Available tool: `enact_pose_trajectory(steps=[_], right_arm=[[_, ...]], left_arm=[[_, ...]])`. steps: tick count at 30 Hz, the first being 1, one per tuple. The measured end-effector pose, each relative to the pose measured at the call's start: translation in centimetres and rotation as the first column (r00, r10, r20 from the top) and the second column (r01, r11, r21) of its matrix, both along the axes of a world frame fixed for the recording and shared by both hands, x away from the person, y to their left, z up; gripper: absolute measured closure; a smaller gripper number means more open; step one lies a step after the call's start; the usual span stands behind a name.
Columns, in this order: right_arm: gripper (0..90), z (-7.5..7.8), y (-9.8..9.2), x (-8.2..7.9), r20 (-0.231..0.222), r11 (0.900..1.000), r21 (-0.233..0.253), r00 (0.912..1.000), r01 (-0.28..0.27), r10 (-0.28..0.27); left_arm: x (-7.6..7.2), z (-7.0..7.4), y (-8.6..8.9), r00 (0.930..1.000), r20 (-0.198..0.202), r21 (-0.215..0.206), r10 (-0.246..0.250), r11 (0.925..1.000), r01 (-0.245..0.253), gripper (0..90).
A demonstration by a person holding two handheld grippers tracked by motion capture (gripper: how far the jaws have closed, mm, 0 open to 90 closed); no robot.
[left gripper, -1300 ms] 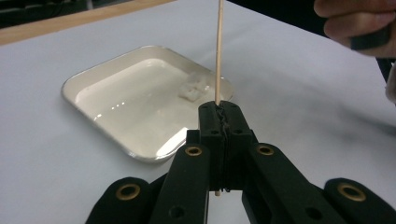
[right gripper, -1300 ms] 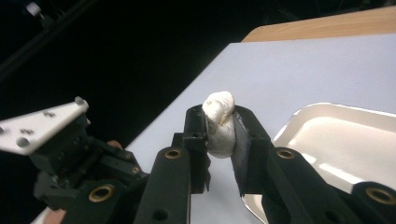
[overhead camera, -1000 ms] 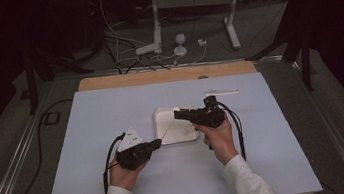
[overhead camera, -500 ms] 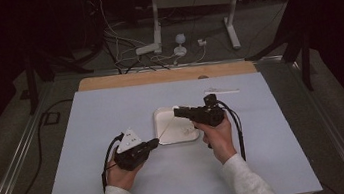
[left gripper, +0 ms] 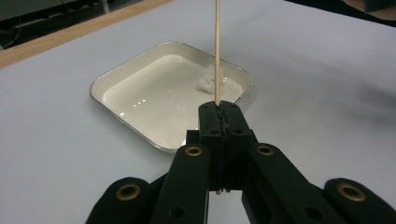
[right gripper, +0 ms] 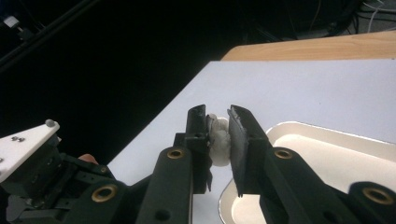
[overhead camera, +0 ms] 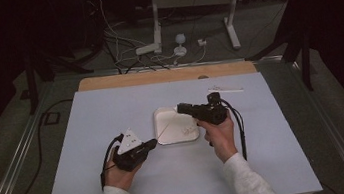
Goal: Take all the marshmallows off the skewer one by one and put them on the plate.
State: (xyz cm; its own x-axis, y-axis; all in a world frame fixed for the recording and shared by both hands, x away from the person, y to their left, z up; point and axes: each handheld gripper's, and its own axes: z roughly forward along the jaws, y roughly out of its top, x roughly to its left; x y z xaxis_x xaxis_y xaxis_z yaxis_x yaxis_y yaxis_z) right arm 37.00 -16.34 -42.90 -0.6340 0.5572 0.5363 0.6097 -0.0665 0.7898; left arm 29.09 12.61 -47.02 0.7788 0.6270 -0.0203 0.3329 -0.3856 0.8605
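A white square tray lies mid-table, with a few white marshmallow pieces in its near right corner. My left gripper, just left of the tray, is shut on a thin wooden skewer that points up over the tray toward the pieces. My right gripper hovers above the tray's far side. In the right gripper view its jaws pinch a white marshmallow piece, with the tray below on the right and the left gripper's body at lower left.
The light blue mat covers the table, and a wooden strip runs along its far edge. A small white flat item lies on the mat behind the right hand. Cables and a stand base sit on the floor beyond.
The right gripper has lifted slightly and shifted a little away from me over the tray. The left gripper has stayed almost still.
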Motion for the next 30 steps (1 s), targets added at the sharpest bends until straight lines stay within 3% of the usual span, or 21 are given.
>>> enact_pose_trajectory(steps=[3, 4, 5, 8, 10, 22, 30], right_arm=[[81.5, 0.0, 0.0, -0.1, 0.009, 1.000, -0.020, 0.9999, 0.011, -0.011], [82.7, 0.1, -0.5, -0.1, 0.027, 0.998, -0.018, 0.9979, 0.060, -0.059], [82.7, 0.1, -0.5, -0.1, 0.027, 0.998, -0.018, 0.9979, 0.060, -0.059], [82.6, 0.6, -2.2, 0.2, 0.030, 0.995, 0.005, 0.9943, 0.102, -0.102], [82.2, 0.7, -2.7, 0.2, 0.032, 0.995, -0.018, 0.9945, 0.100, -0.100], [80.3, -1.0, -1.4, 0.7, 0.005, 0.991, -0.118, 0.9980, 0.063, -0.063], [79.2, -2.4, -1.0, 1.2, -0.017, 0.980, -0.190, 0.9975, 0.064, -0.068]], left_arm=[[0.1, -0.1, 0.2, 1.0000, -0.004, 0.008, 0.001, 1.0000, -0.001, 90.0], [0.1, -0.2, 0.2, 0.9999, -0.004, 0.035, 0.012, 0.9993, -0.012, 90.0], [0.1, -0.4, 0.5, 0.9997, -0.014, 0.033, 0.018, 0.9993, -0.017, 90.0], [0.3, -0.4, 1.4, 0.9987, -0.029, -0.020, 0.041, 0.9990, -0.041, 90.0], [0.4, -0.2, 1.5, 0.9986, -0.030, -0.043, 0.044, 0.9980, -0.046, 90.0], [0.4, -0.2, 0.8, 0.9980, -0.039, -0.049, 0.050, 0.9975, -0.052, 90.0], [0.4, 0.0, 0.4, 0.9977, -0.045, -0.061, 0.052, 0.9966, -0.054, 90.0]])
